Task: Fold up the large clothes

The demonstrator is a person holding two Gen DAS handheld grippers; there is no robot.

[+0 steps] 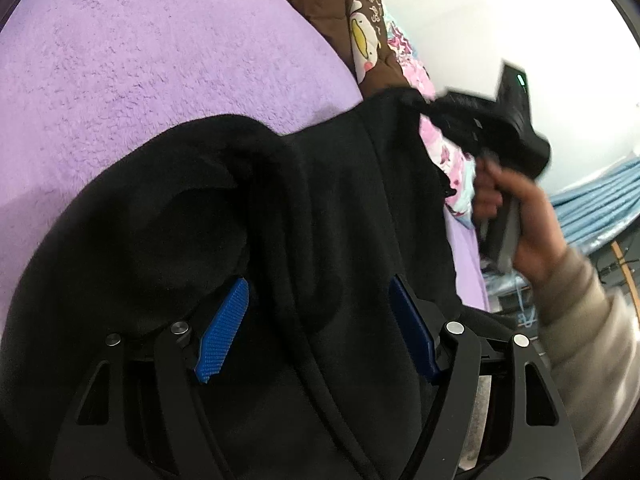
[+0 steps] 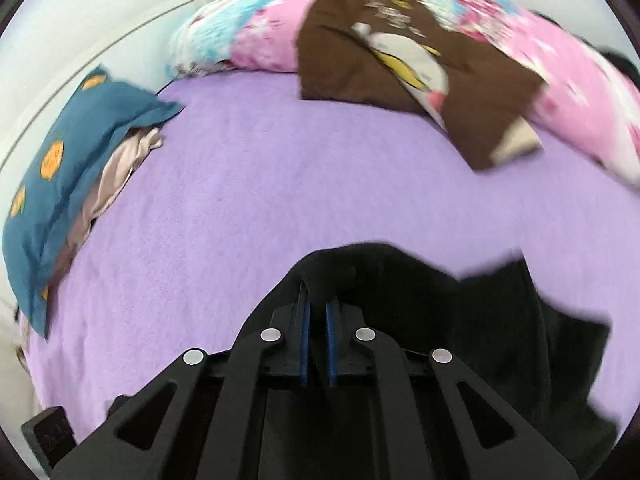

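A large black fleece garment [image 1: 328,208] lies on the purple bed cover [image 1: 140,72], with its hood bulging at the left. My left gripper [image 1: 320,292] is open, its blue pads [image 1: 224,332] spread wide just above the black cloth. My right gripper [image 2: 317,300] is shut on a raised fold of the black garment [image 2: 400,280], lifting it off the purple cover [image 2: 260,184]. In the left wrist view the right gripper [image 1: 436,108] shows at the upper right, blurred, held by a hand [image 1: 516,216] and pinching the garment's far edge.
A brown blanket with a cartoon print [image 2: 420,68] and a pink and blue floral quilt [image 2: 560,80] are heaped along the far side of the bed. A teal pillow with orange spots [image 2: 68,168] lies at the left. A white wall [image 1: 500,12] is behind.
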